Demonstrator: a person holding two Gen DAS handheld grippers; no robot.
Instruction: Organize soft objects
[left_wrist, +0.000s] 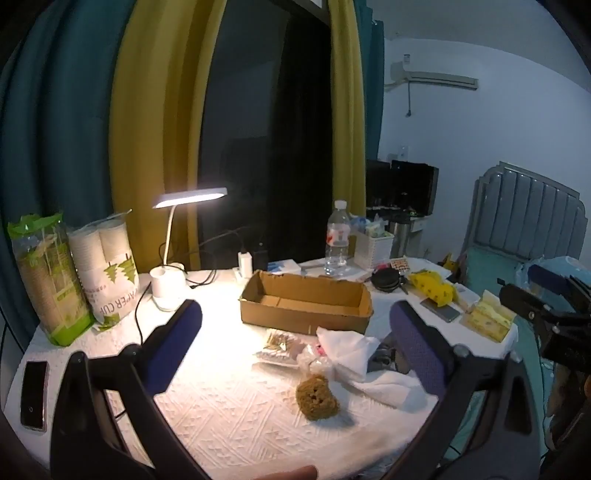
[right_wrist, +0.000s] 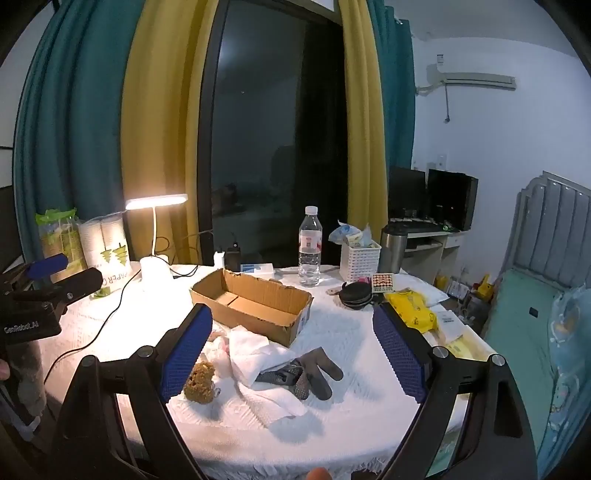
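An open cardboard box (left_wrist: 306, 302) (right_wrist: 255, 302) stands empty mid-table. In front of it lie a brown sponge (left_wrist: 317, 397) (right_wrist: 200, 382), a crumpled white cloth (left_wrist: 351, 350) (right_wrist: 255, 350), a grey glove (right_wrist: 314, 371) and a clear packet (left_wrist: 279, 347). My left gripper (left_wrist: 295, 332) is open and empty, held above the table with the pile between its fingers' line of sight. My right gripper (right_wrist: 291, 339) is open and empty above the cloth and glove. Each gripper shows at the other view's edge.
A lit desk lamp (left_wrist: 177, 240) (right_wrist: 155, 236), paper cup packs (left_wrist: 107, 269), a phone (left_wrist: 33, 395), a water bottle (left_wrist: 338, 240) (right_wrist: 309, 247), a white basket (right_wrist: 360, 258), a yellow bag (right_wrist: 412, 306) and a tissue box (left_wrist: 487, 319) ring the table. A bed (right_wrist: 528, 325) is at right.
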